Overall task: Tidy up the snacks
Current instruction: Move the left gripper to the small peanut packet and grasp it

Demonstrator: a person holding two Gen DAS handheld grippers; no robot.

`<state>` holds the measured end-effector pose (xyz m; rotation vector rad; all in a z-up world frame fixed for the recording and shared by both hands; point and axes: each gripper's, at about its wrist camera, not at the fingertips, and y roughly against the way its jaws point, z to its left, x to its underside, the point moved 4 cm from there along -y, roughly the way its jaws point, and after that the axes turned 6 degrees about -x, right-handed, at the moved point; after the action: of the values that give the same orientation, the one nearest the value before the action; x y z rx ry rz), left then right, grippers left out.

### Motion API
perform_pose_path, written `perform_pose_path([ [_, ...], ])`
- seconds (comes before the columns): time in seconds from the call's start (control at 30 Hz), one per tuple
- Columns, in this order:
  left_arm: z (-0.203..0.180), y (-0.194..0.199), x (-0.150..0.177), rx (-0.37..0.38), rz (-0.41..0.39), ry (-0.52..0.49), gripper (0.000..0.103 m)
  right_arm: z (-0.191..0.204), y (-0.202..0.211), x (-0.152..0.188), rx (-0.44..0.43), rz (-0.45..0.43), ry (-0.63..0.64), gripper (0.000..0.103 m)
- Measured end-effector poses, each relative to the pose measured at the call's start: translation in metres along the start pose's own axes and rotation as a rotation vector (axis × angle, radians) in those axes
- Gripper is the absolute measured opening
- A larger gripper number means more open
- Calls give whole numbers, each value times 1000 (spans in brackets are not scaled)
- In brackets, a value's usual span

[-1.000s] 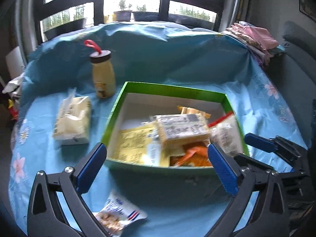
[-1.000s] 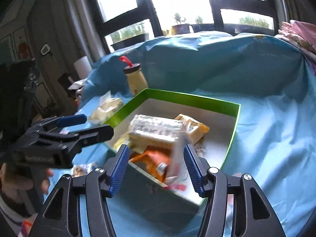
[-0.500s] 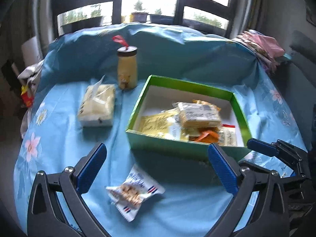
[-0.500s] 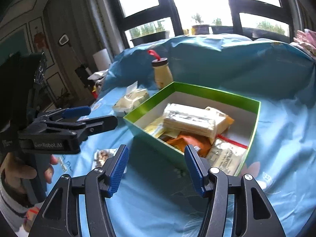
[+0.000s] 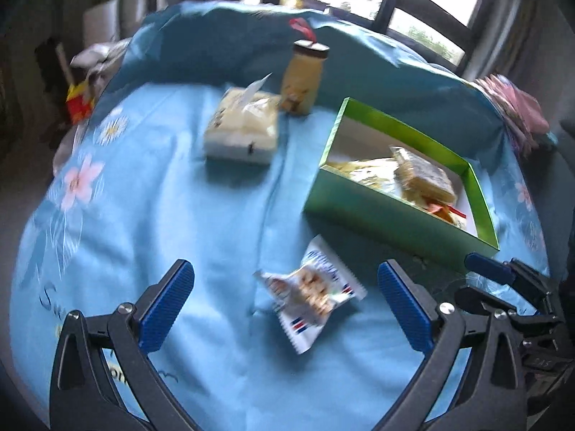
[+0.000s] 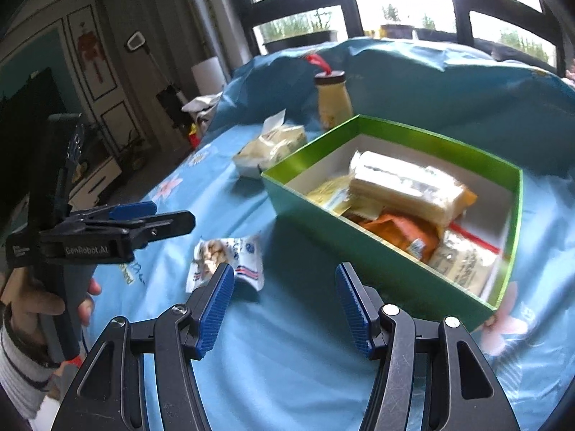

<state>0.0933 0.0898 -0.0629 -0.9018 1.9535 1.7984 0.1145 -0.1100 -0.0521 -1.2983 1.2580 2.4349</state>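
Green box (image 5: 388, 212) right of wide-open, empty left gripper (image 5: 284, 305); nut packet (image 5: 312, 292) now between its fingers; right gripper (image 6: 284, 309) open, empty.

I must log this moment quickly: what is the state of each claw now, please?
Left claw: open, holding nothing; small snack packet lies on the cloth between its fingers.
Right claw: open, holding nothing.

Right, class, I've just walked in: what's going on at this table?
A person holding a pair of tongs in each hand is sorting snacks into a green box that already holds several packets. Both the left tongs and the right tongs are open and hold nothing. A small nut packet lies on the blue cloth in front of the left tongs, outside the box.
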Motion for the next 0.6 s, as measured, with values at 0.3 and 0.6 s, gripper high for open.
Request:
perform_pose_path([
  [0.3,19,-16,26,89,79,150,103,11,-39,13,-70,85,10,60],
  [0.6,10,-28,26,147,93,196,101,28,-90,15,-95,186,114,60],
])
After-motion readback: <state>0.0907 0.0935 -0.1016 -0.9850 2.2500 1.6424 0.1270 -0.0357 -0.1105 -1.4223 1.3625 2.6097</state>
